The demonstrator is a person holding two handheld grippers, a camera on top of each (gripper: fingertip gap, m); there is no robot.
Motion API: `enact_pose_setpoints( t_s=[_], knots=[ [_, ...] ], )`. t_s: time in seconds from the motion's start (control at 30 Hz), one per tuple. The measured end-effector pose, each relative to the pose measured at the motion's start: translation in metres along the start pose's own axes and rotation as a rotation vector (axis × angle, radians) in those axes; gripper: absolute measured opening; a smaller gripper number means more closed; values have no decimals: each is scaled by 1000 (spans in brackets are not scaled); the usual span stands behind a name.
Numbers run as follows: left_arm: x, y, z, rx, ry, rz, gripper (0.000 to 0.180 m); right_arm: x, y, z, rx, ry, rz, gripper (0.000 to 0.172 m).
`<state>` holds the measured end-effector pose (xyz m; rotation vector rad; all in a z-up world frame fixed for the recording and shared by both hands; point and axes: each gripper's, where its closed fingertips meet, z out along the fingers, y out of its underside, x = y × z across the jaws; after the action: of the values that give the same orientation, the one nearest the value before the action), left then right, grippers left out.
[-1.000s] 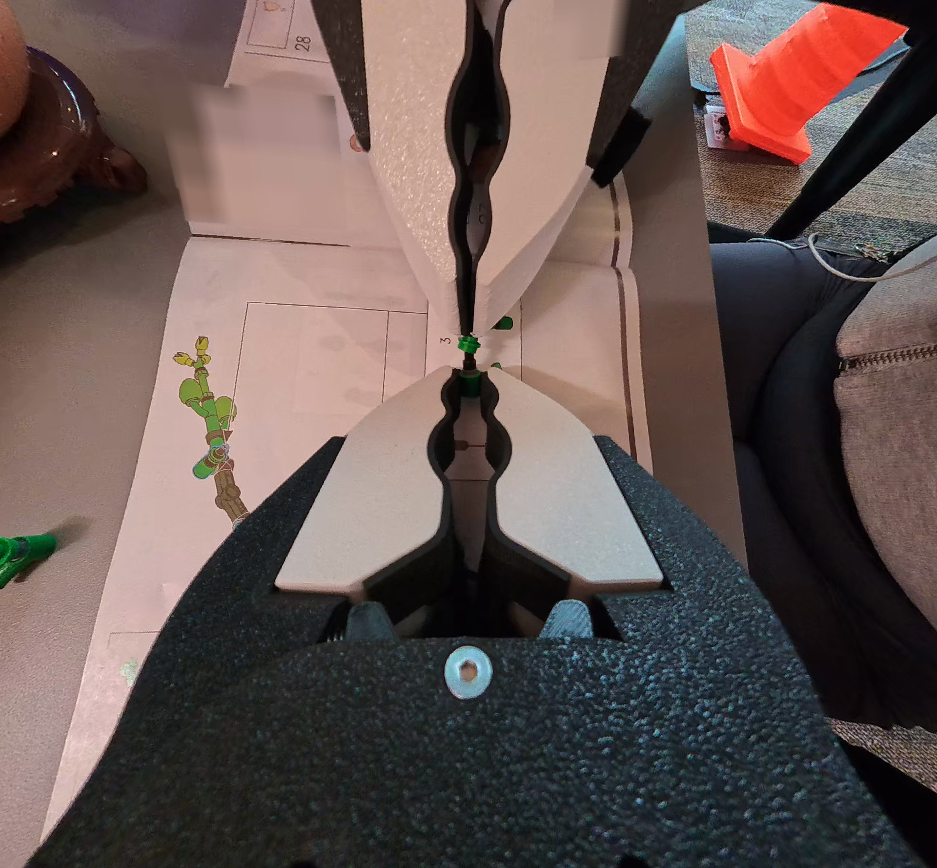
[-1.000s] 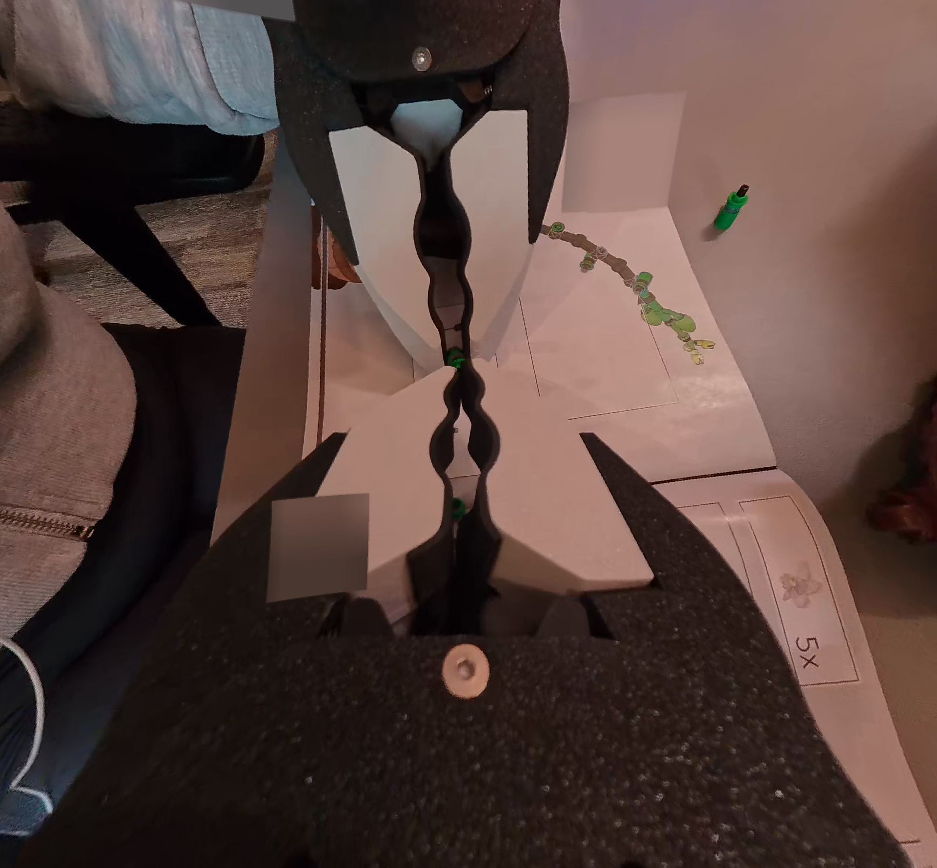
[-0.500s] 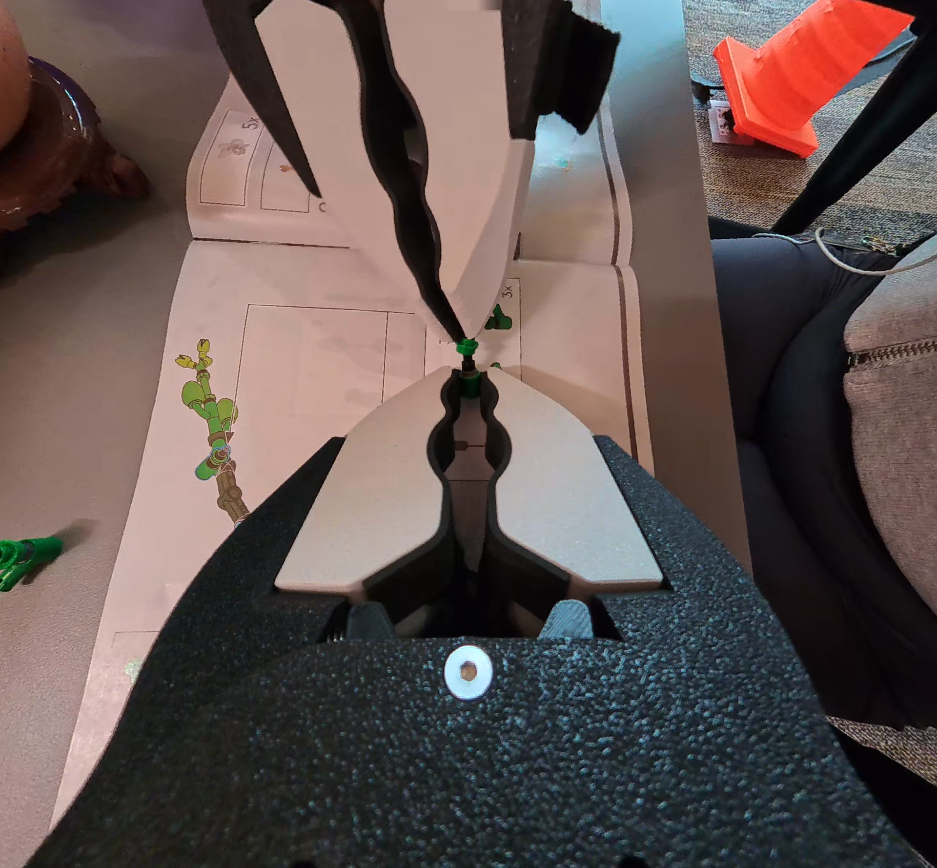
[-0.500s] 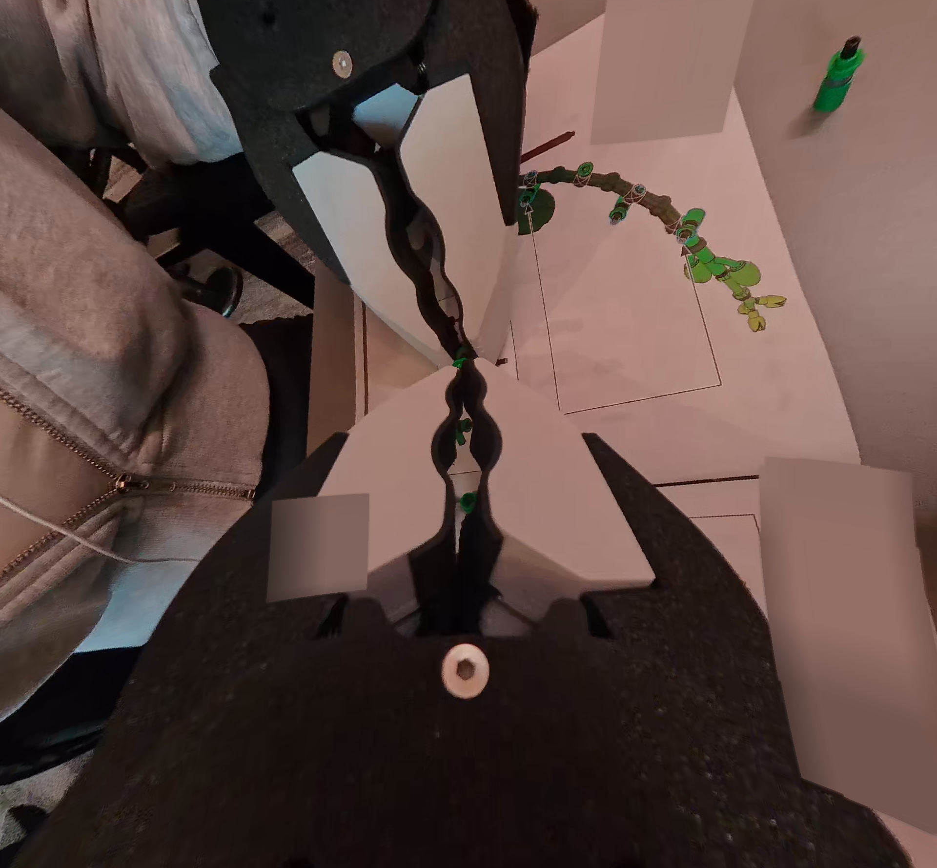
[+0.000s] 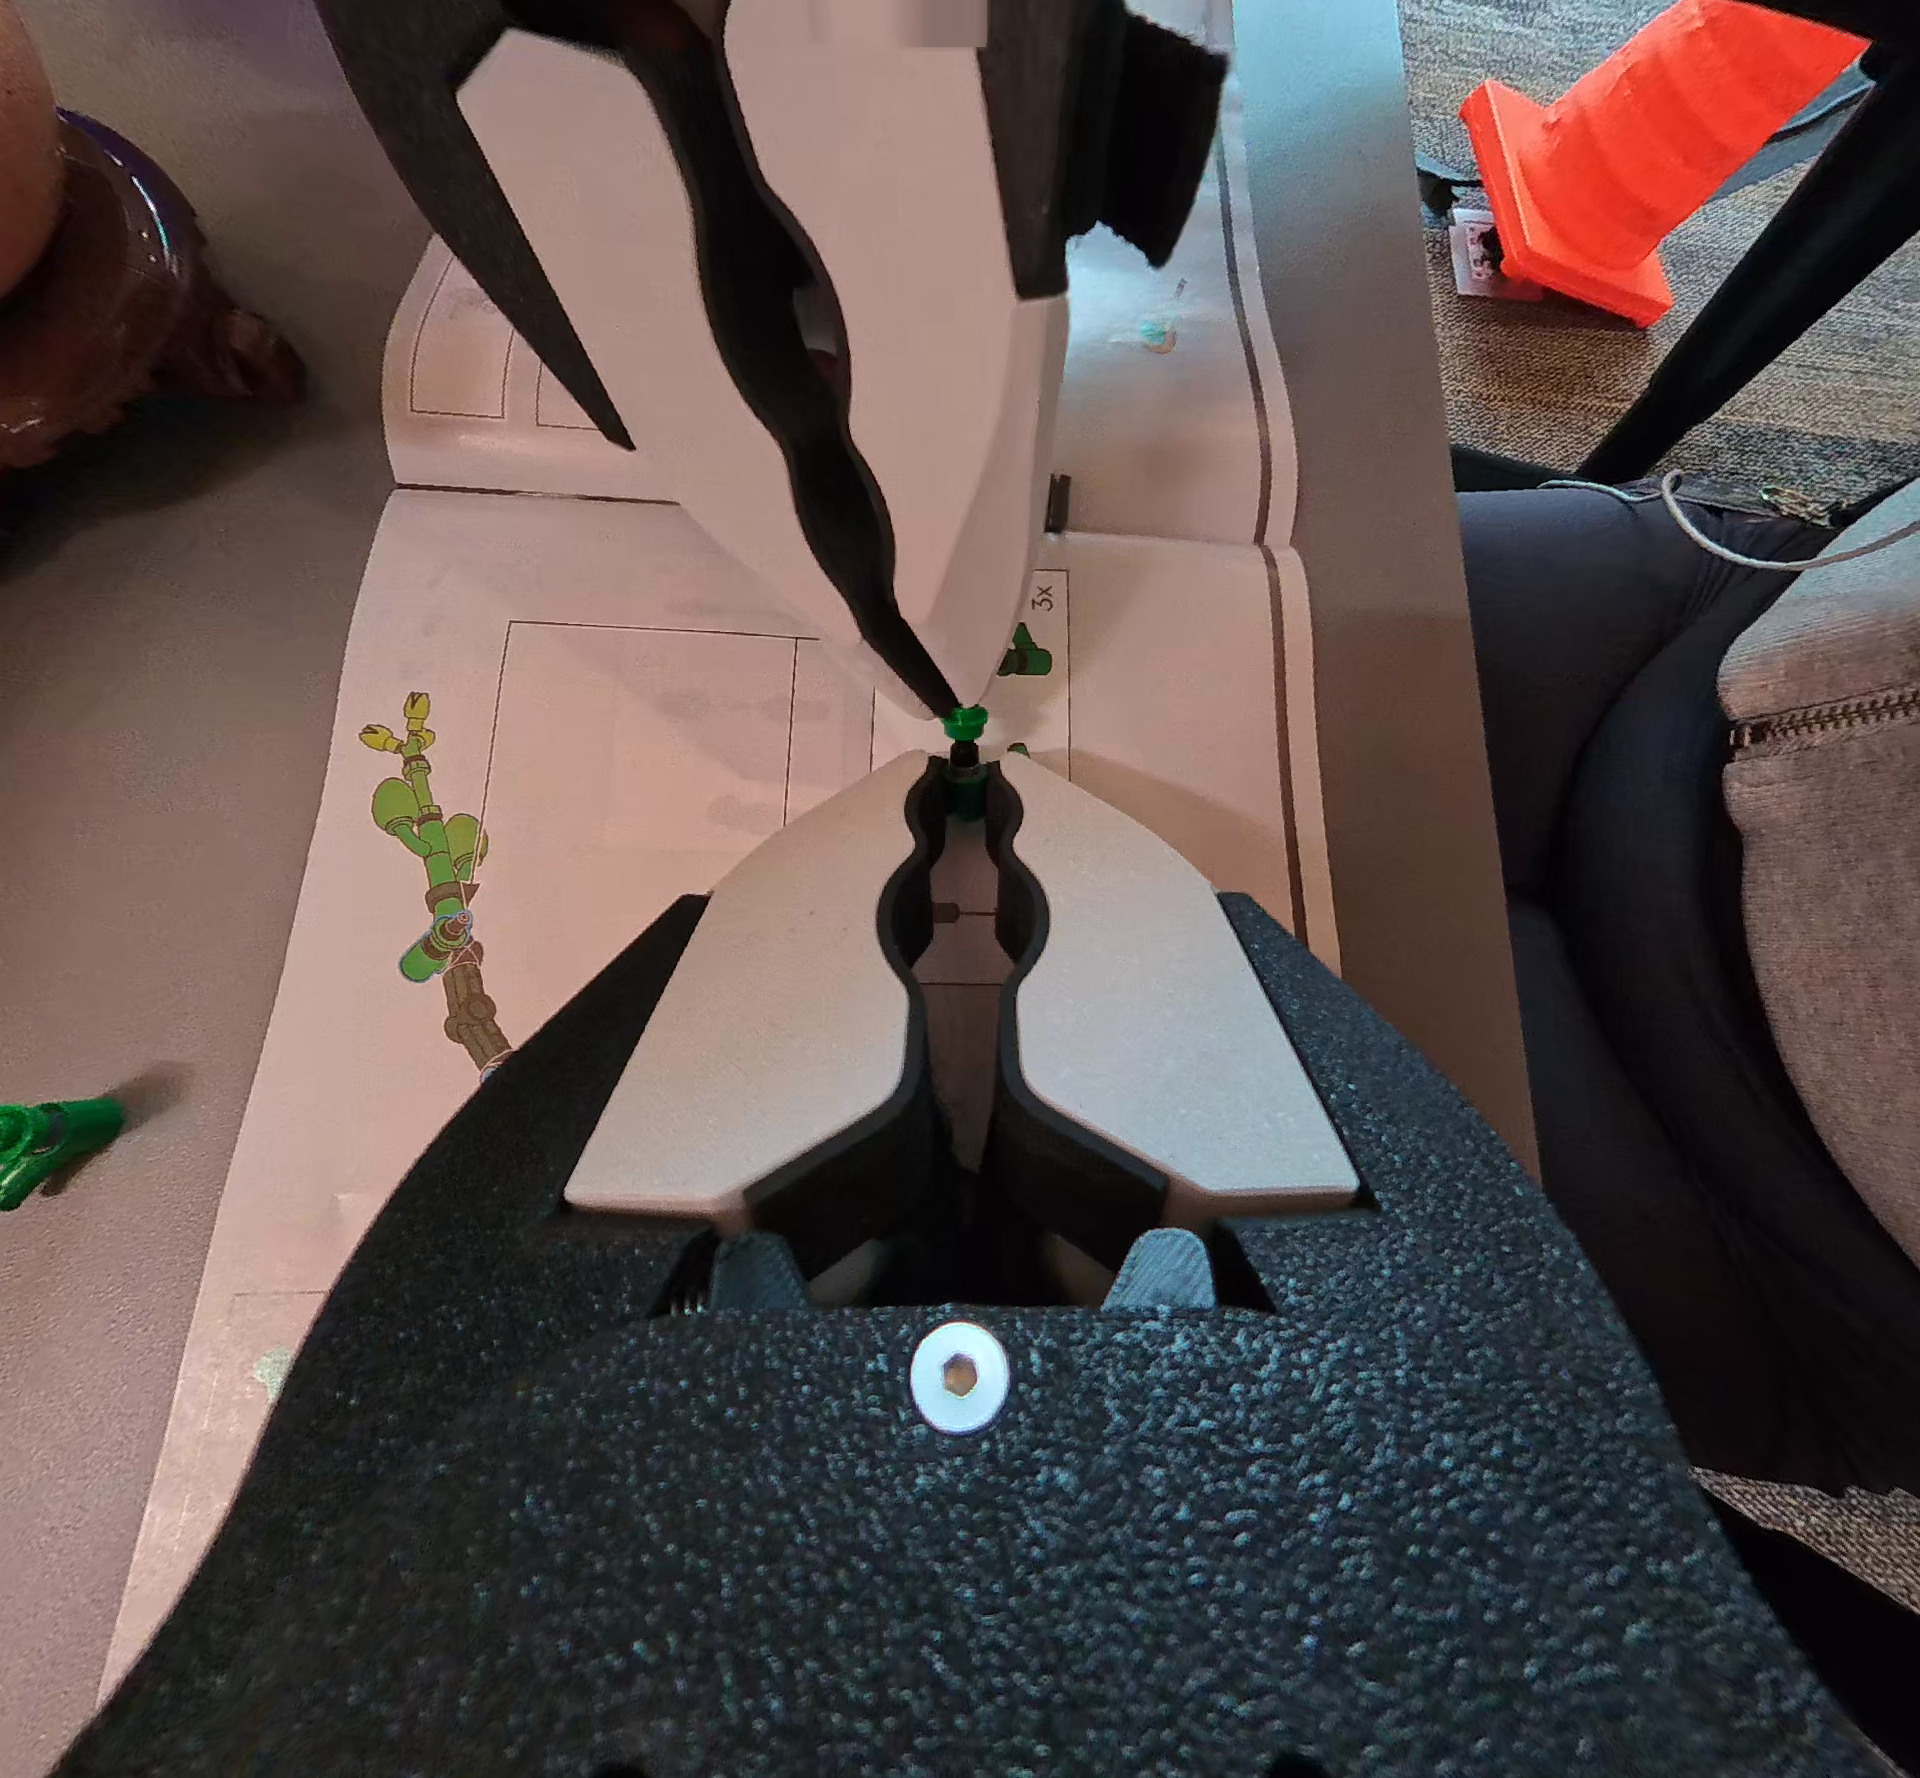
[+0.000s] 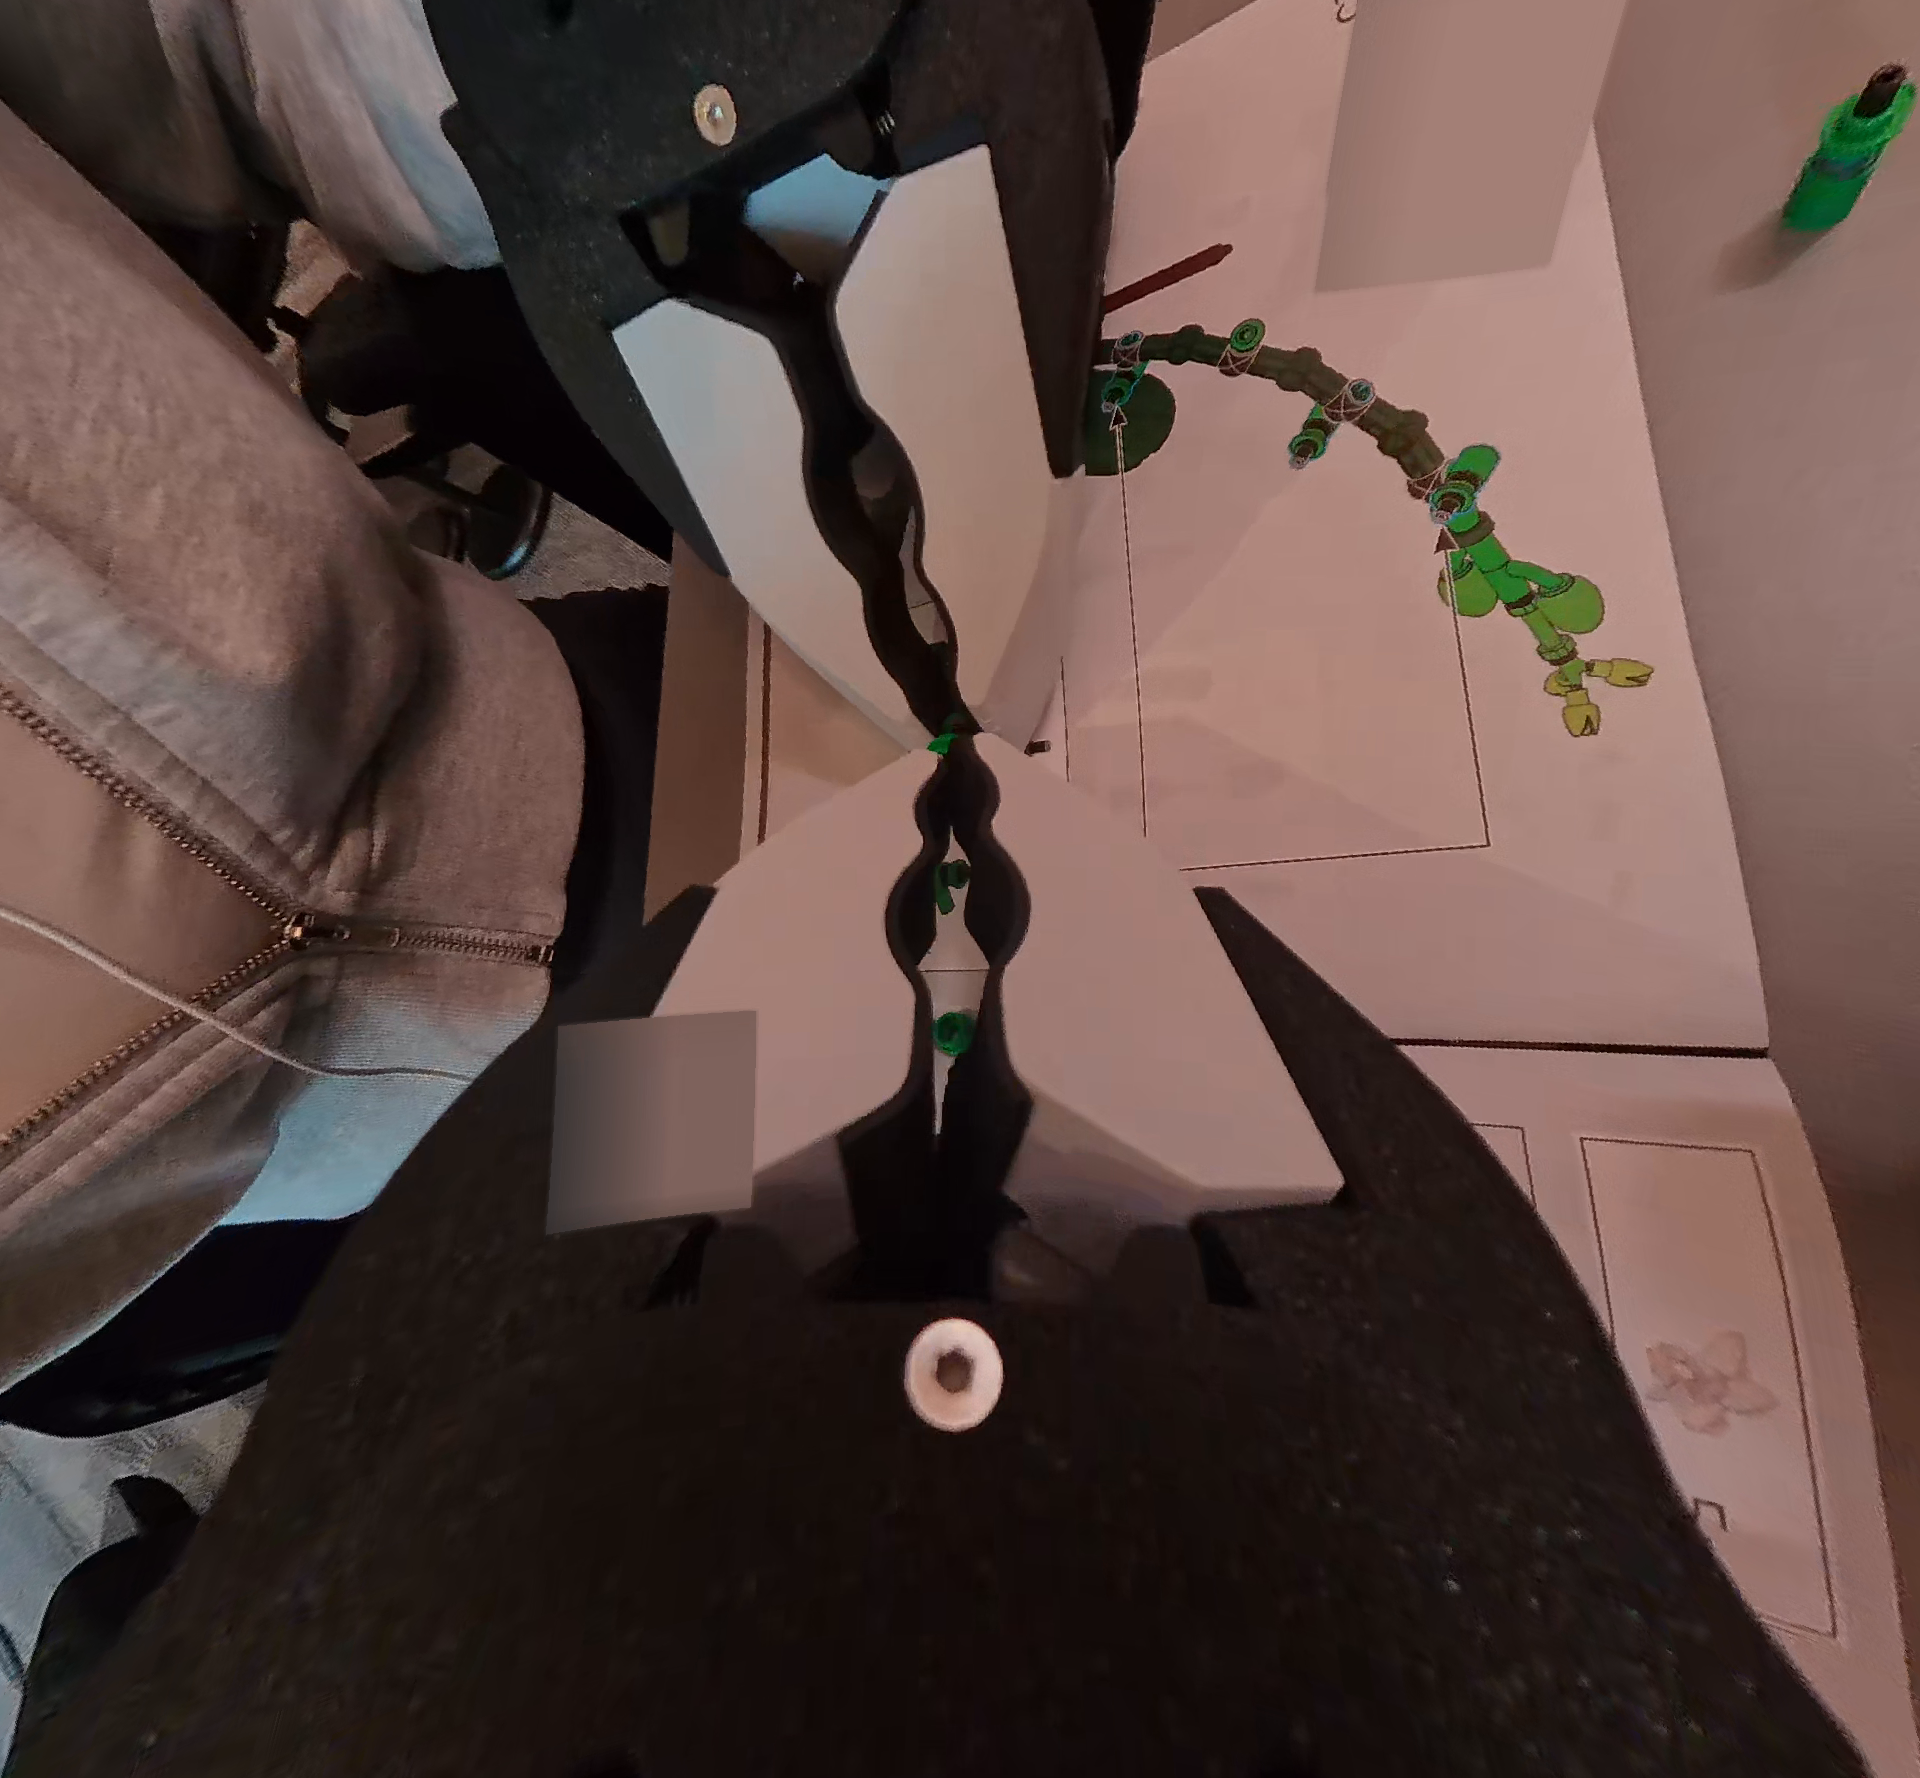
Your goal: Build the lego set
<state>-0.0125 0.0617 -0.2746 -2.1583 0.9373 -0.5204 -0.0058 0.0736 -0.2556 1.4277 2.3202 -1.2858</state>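
Observation:
My left gripper (image 5: 961,767) is shut on a small green cylindrical piece (image 5: 968,793) with a black pin sticking out of its front end. My right gripper (image 5: 951,702) comes down from the top of the left wrist view. It is tilted and shut on a tiny green flanged piece (image 5: 964,718), which sits right at the black pin. In the right wrist view, my right gripper (image 6: 951,760) meets the left gripper (image 6: 951,720) tip to tip, and a bit of green (image 6: 940,743) shows between them. Both are held above an open instruction booklet (image 5: 644,793).
The booklet lies on a grey table (image 5: 156,689), with a loose green piece (image 5: 47,1141) at the left, also in the right wrist view (image 6: 1844,159). A brown object (image 5: 94,315) stands at the far left. A person's grey jacket (image 5: 1829,897) and an orange cone (image 5: 1621,170) are off the table's right edge. My left and right fingertips are right by each other.
My right gripper has rolled and tilted over to one side while its tip stayed at the left gripper's tip. The left gripper has held still. Both stay shut on their green pieces.

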Motion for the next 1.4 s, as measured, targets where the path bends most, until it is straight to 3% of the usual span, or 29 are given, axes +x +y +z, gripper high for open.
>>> enact_pose_setpoints(
  t_s=[0.27, 0.87, 0.9, 0.93, 1.07, 1.4],
  knots=[
    [0, 0, 0, 0, 2, -5, 6, 2, 0, 0, -49, 188, -63, 0],
    [0, 0, 0, 0, 8, -9, 6, -3, -6, -8, -29, 329, -221, 0],
    [0, 0, 0, 0, 10, -12, 6, -6, -6, -5, -45, 322, -230, 20],
    [0, 0, 0, 0, 11, -12, 6, -5, -5, -3, -82, 324, -236, 21],
    [-1, 0, 0, 0, 4, -3, 6, 1, -6, 3, -152, 341, -260, 2],
    [0, 0, 0, 0, 4, -1, 7, 6, 0, 3, -229, 384, -229, 6]
  ],
)
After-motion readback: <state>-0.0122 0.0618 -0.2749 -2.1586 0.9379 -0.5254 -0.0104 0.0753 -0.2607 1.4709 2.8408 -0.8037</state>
